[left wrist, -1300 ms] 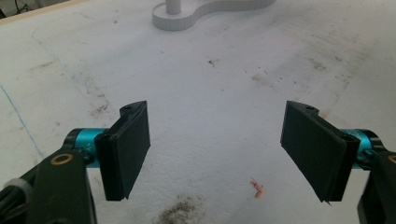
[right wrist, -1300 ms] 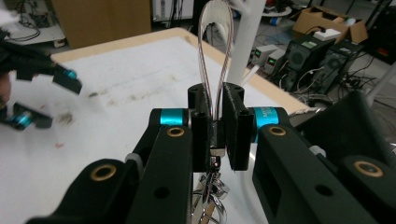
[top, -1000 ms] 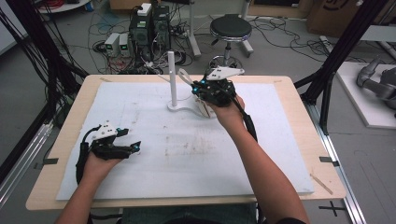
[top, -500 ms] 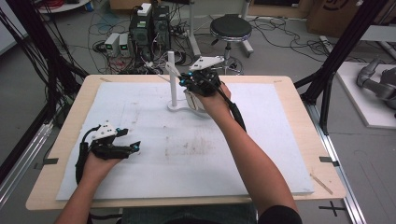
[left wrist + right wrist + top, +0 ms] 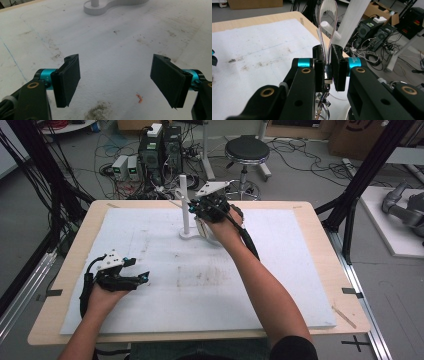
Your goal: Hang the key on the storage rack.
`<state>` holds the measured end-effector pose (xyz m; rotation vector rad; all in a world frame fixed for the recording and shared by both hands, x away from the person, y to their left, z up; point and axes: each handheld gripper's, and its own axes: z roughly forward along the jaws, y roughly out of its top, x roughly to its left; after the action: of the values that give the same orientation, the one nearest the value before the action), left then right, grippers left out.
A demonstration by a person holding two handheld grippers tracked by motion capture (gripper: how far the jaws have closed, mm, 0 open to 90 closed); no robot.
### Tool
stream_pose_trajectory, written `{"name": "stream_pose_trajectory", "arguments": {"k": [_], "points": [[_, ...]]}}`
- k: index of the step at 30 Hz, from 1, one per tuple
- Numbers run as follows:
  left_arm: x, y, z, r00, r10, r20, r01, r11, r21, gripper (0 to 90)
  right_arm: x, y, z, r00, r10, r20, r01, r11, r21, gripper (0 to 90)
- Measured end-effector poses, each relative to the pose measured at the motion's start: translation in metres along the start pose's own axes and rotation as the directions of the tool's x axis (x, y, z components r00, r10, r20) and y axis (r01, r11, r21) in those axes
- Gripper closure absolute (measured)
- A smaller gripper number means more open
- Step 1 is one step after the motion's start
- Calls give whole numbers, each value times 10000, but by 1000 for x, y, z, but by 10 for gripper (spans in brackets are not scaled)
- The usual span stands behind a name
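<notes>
A: Report the position of the white stand (image 5: 184, 215).

B: The stand sits on the white mat (image 5: 280, 270) covering the surface (image 5: 327, 225), toward the far edge. It consists of an upright post on a flat base.

A: Where is the right gripper (image 5: 202, 207) relative to the stand?

B: Just beside the post, on its right in the high view, raised above the base. In the right gripper view its jaws are clenched on a thin striped loop (image 5: 327, 32) with a small metal fitting at the pinch point. The loop rises toward the post.

A: And the left gripper (image 5: 134, 272)?

B: Well apart from the stand, on the near-left part of the mat. Its jaws are released, spread wide, with nothing between them. The stand's base lies ahead of them.
</notes>
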<state>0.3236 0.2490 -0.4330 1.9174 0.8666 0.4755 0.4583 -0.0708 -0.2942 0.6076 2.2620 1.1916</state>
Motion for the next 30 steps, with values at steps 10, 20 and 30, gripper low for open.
{"name": "stream_pose_trajectory", "arguments": {"k": [10, 20, 30], "points": [[1, -1, 0, 10000, -43, -20, 43, 10000, 30, 240, -4, -7, 10, 9998, 11, 175, -21, 9982, 592, 704], [1, -1, -1, 10000, -68, 3, 68, 10000, -4, 240, -2, -14, -19, 9989, 399, 248, -400, 9992, 49, 439], [0, -1, -1, 10000, -15, 19, 15, 10000, 48, 240, -6, -45, -56, 9960, 818, 360, -823, 9965, 122, 352]]}}
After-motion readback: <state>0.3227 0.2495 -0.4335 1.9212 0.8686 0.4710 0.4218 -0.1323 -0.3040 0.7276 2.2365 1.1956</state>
